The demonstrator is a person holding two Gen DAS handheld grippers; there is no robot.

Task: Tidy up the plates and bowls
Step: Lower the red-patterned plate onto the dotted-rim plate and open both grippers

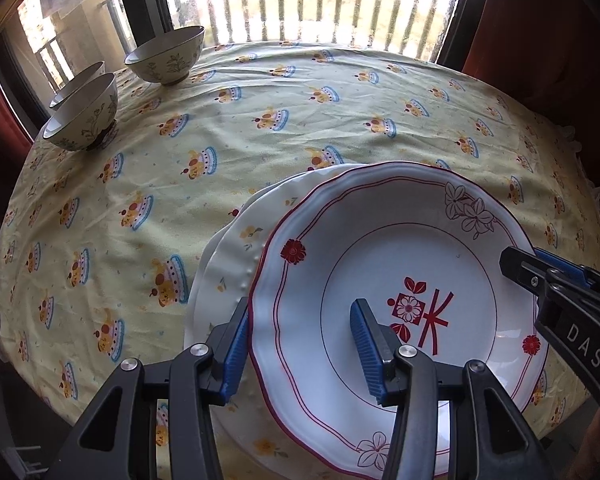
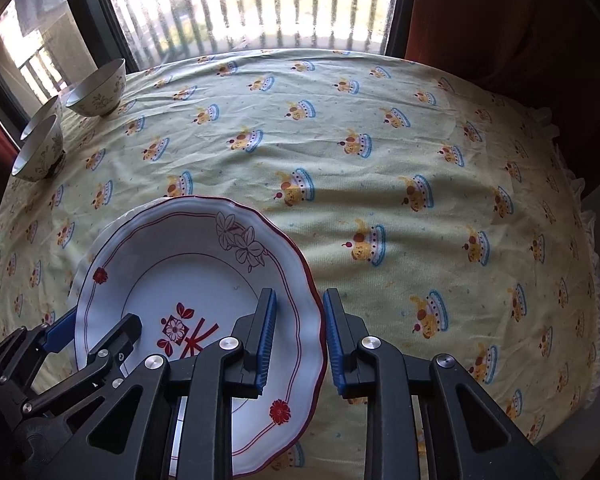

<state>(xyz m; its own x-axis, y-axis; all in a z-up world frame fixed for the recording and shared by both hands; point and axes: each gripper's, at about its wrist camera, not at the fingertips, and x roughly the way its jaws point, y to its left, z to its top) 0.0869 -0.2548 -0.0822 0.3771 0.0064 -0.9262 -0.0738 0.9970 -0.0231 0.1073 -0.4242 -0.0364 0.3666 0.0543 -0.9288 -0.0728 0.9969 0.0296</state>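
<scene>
A white plate with a red rim and red flowers (image 1: 380, 264) lies on top of a cream plate with yellow fruit prints (image 1: 236, 240) on the tablecloth. My left gripper (image 1: 300, 344) is open, its jaws astride the red-rimmed plate's left edge. My right gripper (image 2: 298, 340) is open, its jaws astride the same plate's (image 2: 180, 264) right edge; it shows in the left wrist view (image 1: 540, 272). Three floral bowls stand at the far left: one alone (image 1: 168, 54) and two close together (image 1: 82, 114).
The table is covered by a yellow cloth with a cake print (image 2: 380, 140). A window with bars (image 2: 252, 4) is behind the table. A red curtain (image 2: 500, 20) hangs at the back right. The cloth's frilled edge (image 2: 592, 260) drops off at the right.
</scene>
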